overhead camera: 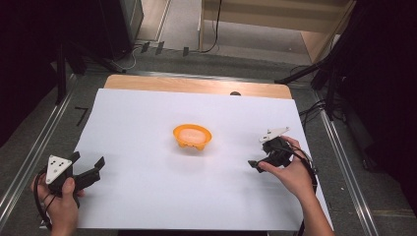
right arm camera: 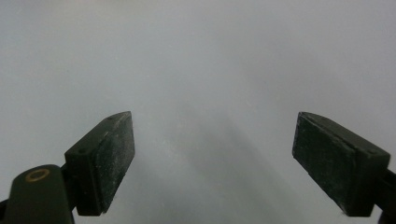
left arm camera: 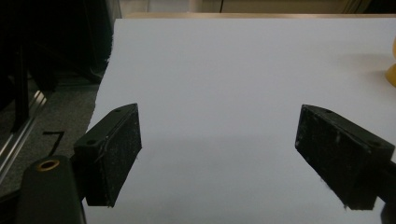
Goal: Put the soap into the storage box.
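High view: an orange bowl (overhead camera: 192,137) sits mid-worktop on the white sheet (overhead camera: 147,196), well apart from both grippers — left gripper (overhead camera: 91,169) at the near left edge, right gripper (overhead camera: 263,157) at the right.

Left gripper view: jaws spread wide, nothing between them; the bowl's edge (left arm camera: 391,74) shows at far right.

Right gripper view: jaws wide apart, empty, over blurred white sheet.

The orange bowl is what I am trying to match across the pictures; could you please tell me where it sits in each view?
High view: the orange bowl sits mid-table on the white sheet.
Left gripper view: a sliver of the orange bowl at the right edge, above the right-hand jaw.
Right gripper view: blurred white sheet between the two jaws.
Shared landmark: the white sheet.
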Available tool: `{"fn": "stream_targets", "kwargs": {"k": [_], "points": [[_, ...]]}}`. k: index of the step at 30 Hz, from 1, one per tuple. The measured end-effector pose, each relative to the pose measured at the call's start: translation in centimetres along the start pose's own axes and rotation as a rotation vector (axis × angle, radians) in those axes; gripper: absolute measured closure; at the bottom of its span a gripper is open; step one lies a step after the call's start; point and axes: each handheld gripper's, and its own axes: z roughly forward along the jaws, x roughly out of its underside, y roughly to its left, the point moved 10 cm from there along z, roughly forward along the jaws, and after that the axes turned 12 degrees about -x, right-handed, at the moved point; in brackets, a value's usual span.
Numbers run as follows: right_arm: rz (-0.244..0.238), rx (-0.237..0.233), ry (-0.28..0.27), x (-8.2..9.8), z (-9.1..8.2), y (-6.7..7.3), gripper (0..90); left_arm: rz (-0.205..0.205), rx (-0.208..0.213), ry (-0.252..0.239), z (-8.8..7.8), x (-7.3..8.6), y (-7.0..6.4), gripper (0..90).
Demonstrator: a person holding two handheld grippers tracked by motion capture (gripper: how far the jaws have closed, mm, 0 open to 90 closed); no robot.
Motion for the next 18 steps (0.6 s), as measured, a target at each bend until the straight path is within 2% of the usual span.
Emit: {"fn": "stream_targets", "kwargs": {"k": [5,9,18], "points": [[0.026,0.038,-0.027,1.3,-0.5,-0.3,12.8,-0.001,0.000,0.000,0.0,0.0,0.0,15.2],[0.064,0.035,-0.036,2.3,-0.6,-0.2,10.4,-0.001,0.000,0.000,0.0,0.0,0.0,15.2],[0.113,0.036,-0.060,5.0,-0.5,-0.2,6.4,0.000,-0.001,0.001,0.0,0.0,0.0,15.2]]}}
